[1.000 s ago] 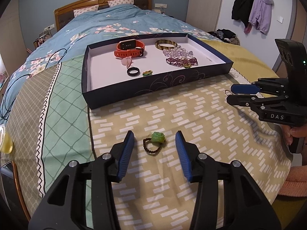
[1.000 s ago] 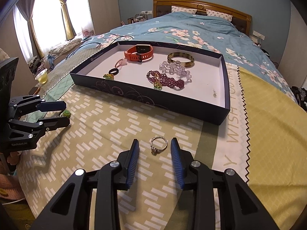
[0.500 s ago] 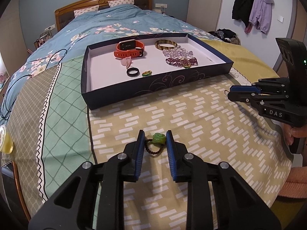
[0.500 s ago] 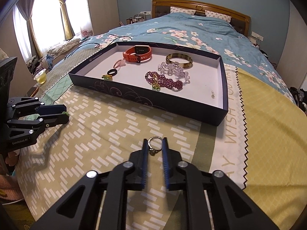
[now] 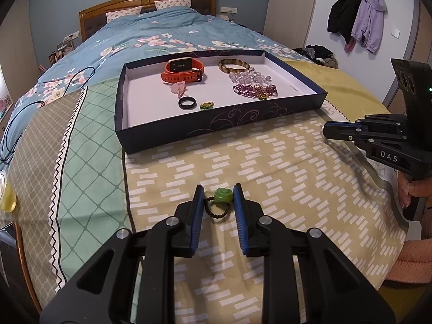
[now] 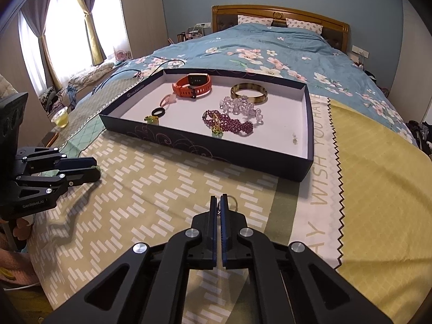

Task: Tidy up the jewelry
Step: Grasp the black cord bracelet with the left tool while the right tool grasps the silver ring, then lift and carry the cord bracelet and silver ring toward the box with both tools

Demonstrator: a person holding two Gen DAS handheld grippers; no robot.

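A dark blue tray [image 5: 216,132] [image 6: 243,159] lies on the bed with an orange watch [image 5: 183,71], a bangle [image 5: 233,64], bead bracelets [image 5: 253,89] and small rings [image 5: 186,103]. My left gripper [image 5: 217,195] has closed around a beaded ring with a green stone [image 5: 222,195] on the blanket; its pads touch the ring on both sides. My right gripper [image 6: 218,202] is shut on a thin silver ring [image 6: 231,202], whose loop sticks out to the right of the fingertips, just above the blanket. Each gripper shows in the other's view: the right [image 5: 332,131] and the left [image 6: 91,167].
The patterned blanket [image 5: 270,167] covers the near part of the bed. A black cable [image 5: 16,124] lies on the left side. A cup of yellow drink [image 6: 60,116] stands by the bed's left edge. Coats [image 5: 356,16] hang on the far wall.
Both grippers have closed. The left narrowed around the green-stone ring. The right shut on the silver ring and has moved forward toward the tray.
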